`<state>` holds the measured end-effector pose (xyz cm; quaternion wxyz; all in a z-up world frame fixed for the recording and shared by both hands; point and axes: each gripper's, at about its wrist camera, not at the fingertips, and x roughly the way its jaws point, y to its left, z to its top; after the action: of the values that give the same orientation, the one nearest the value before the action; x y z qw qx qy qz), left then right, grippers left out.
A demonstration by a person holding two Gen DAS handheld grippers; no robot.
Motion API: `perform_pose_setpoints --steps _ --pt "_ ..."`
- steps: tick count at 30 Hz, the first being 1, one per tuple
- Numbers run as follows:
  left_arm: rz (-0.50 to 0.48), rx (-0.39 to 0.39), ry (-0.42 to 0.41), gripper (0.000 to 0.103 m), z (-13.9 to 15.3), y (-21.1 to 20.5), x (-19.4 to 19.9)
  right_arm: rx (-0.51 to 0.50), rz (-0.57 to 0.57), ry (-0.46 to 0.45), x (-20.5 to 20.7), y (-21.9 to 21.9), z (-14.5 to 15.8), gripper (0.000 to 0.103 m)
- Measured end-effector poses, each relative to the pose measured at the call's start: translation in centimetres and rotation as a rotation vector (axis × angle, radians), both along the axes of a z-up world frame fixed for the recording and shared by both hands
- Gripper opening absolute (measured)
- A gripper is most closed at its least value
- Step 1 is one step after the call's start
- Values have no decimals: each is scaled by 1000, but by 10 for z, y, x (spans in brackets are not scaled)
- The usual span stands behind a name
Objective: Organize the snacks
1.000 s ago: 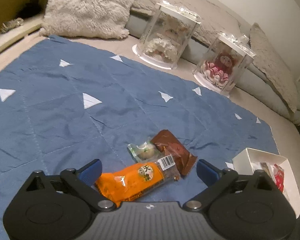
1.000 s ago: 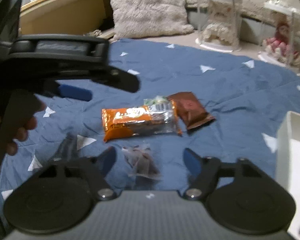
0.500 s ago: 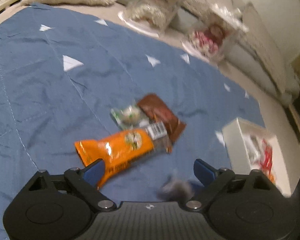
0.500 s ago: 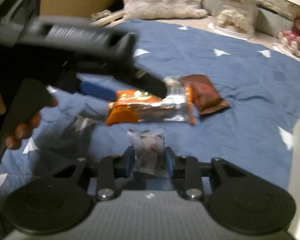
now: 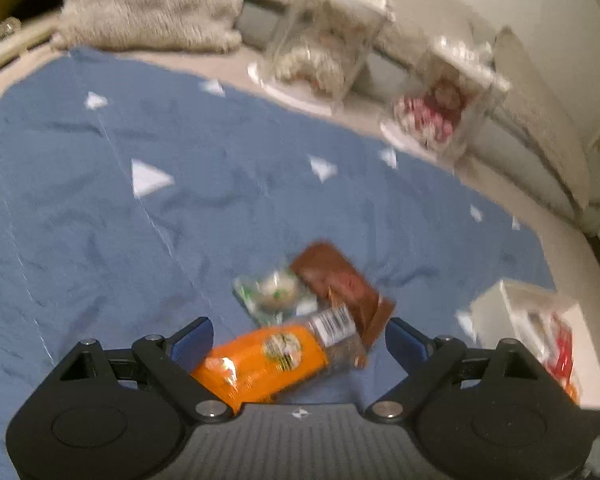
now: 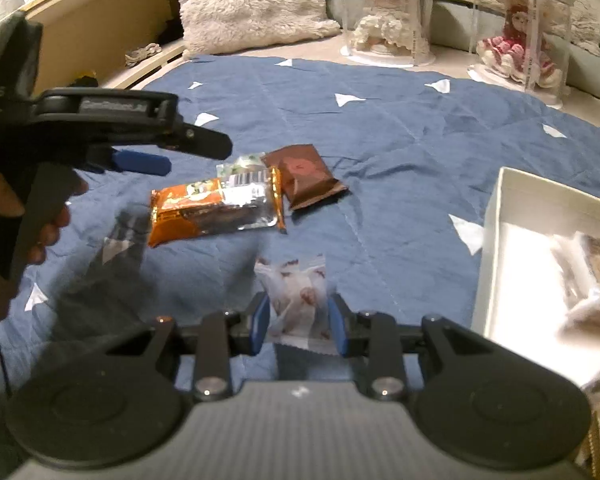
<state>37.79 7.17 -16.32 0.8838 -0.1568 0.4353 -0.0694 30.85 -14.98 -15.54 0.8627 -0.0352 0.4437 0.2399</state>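
My right gripper [image 6: 298,326] pinches a small clear snack packet [image 6: 296,296], jaws having just closed on it. My left gripper [image 5: 298,338] stands spread over the orange packet [image 5: 268,360]. Brown packet [image 6: 302,176] and green packet [image 5: 274,294] adjoin. White box [image 6: 496,216] at right. Blue triangle-print cloth [image 6: 400,128]; two doll cases [image 6: 384,16] behind. Left view blurred.

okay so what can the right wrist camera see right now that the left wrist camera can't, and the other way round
Only the right wrist view shows the right gripper shut on a small clear snack packet, and the person's hand on the left gripper's handle.

Only the left wrist view shows the left gripper from behind, jaws open around the orange packet.

Both show the orange packet, green packet, brown packet, white box, blue cloth and two clear doll cases.
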Motion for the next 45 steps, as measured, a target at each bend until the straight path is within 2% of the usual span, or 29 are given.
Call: perform_pose_setpoints --steps 3,6,7,10,14,18,19,20,21,28,32,38,45 --pt "-53 39 35 93 -2 -7 -4 9 -12 -2 3 -2 1 38" --pt "-106 3 82 92 -1 -10 -11 5 -39 2 4 -6 1 38" --pt "-129 13 98 92 -1 -13 -12 1 -46 7 5 -6 0 38" --pt "-179 89 107 90 -2 -25 -16 -6 -47 14 3 -4 -1 38" --pt "-163 229 85 72 -3 -40 -13 -21 -50 11 2 -3 1 38" --pt "-203 315 96 68 -10 -56 -8 -31 -62 13 3 -5 1 38" --pt "-219 346 103 65 -10 -60 -6 -31 -67 13 3 -5 1 38" --pt "-222 383 109 56 -11 -63 -6 -30 -67 11 3 -4 1 38" --pt "-212 410 114 53 -11 -64 -6 -31 -64 10 3 -4 1 38" --pt "-162 379 110 47 -5 -59 -11 -55 -79 7 1 -1 4 38" --pt "-60 260 145 45 4 -49 -20 -48 -99 -11 -4 0 14 38" --pt "-41 254 80 45 32 -54 -44 -42 -116 -53 -19 -3 33 38" --pt "65 156 22 45 66 -48 -78 -28 -182 -114 -41 -26 58 38"
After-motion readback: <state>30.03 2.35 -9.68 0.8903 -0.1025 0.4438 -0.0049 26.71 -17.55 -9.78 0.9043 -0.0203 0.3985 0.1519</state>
